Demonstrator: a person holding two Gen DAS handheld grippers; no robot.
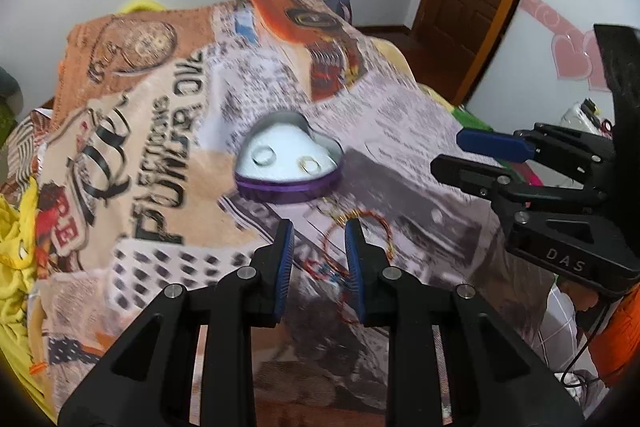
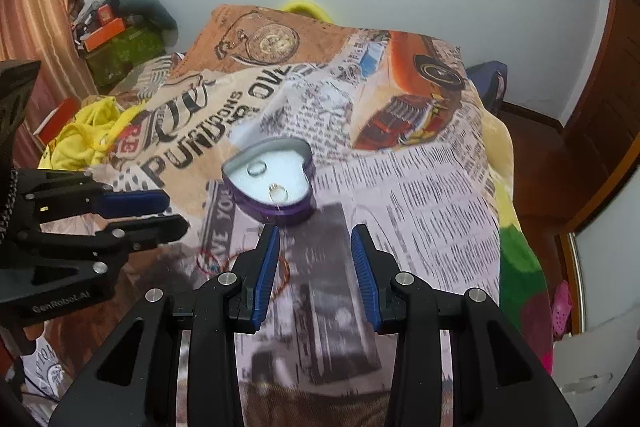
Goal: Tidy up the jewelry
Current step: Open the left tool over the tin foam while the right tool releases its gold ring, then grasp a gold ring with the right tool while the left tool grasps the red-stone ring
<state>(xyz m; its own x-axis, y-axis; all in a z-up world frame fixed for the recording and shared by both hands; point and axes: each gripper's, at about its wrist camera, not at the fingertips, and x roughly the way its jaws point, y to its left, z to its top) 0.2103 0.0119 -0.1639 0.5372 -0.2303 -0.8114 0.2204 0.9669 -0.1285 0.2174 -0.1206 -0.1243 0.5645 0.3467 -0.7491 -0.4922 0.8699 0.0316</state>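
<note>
Left gripper (image 1: 320,233) jaws apart over wire bangle (image 1: 356,239), heart box (image 1: 288,183) beyond, right gripper (image 2: 315,241) jaws apart, empty.

purple heart box (image 1: 288,187), newsprint-patterned blanket (image 1: 400,115)

left hand-held gripper (image 1: 319,243): black angular frame, blue ribbed pads, silver screws, "GenRobot.AI" lettering | right hand-held gripper (image 2: 315,251): same black build, blue pads, "DAS" marking

The right gripper (image 2: 315,239) hovers with jaws apart and nothing between them, just short of a purple heart-shaped box (image 2: 269,179) on the printed blanket (image 2: 420,195). Two rings (image 2: 277,192) lie inside. The left gripper (image 2: 168,213) reaches in from the left beside a wire bracelet (image 2: 210,261).
</note>
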